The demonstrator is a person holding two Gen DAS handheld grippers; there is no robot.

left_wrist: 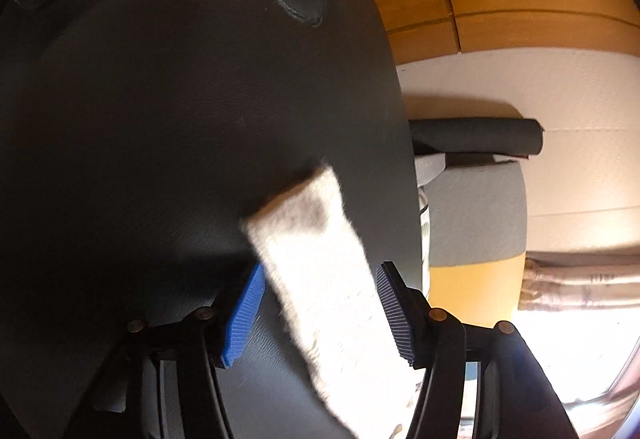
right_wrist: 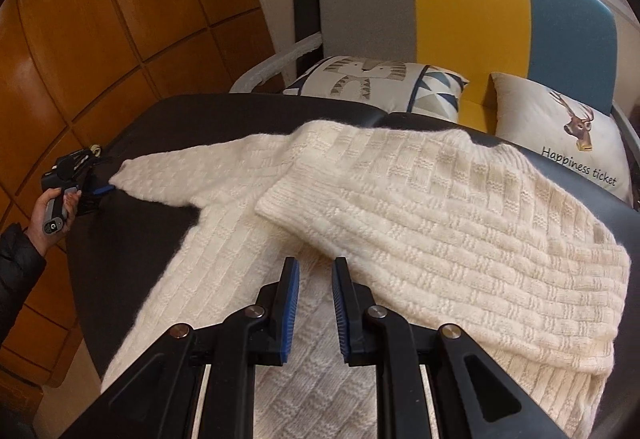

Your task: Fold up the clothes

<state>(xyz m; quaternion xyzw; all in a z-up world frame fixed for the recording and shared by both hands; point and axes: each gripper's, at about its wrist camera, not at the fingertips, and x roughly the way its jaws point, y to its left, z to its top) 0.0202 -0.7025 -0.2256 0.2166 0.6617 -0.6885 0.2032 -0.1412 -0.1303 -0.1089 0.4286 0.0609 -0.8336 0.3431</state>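
From the left wrist view we find the left gripper (left_wrist: 320, 313) over the dark padded surface (left_wrist: 160, 119), its jaws spread apart. The cuff end of the sweater's sleeve (left_wrist: 316, 259) lies between the two blue pads (left_wrist: 246, 313). A gap shows on either side of the knit, so we judge the sleeve to be released, not clamped. A grey and yellow chair (left_wrist: 476, 231) stands beyond the edge of the surface.

From the right wrist view we record the cream knit sweater (right_wrist: 420, 207) spread across the dark surface (right_wrist: 132, 239), with one side already turned over onto the body, its ribbed edge uppermost. The other sleeve runs out towards the left edge, where the left gripper (right_wrist: 96, 189), carried by a hand (right_wrist: 52, 209), sits at the cuff. The right gripper (right_wrist: 316, 299) hovers just above the sweater's near part. Its jaws stand close together with a narrow gap and nothing between them; it holds nothing.

We judge the step in hand to be the folding-in of the outstretched sleeve. The next move calls for the left jaws to close on the cuff, then carry it across onto the body. Cushions (right_wrist: 376, 83) lie behind.
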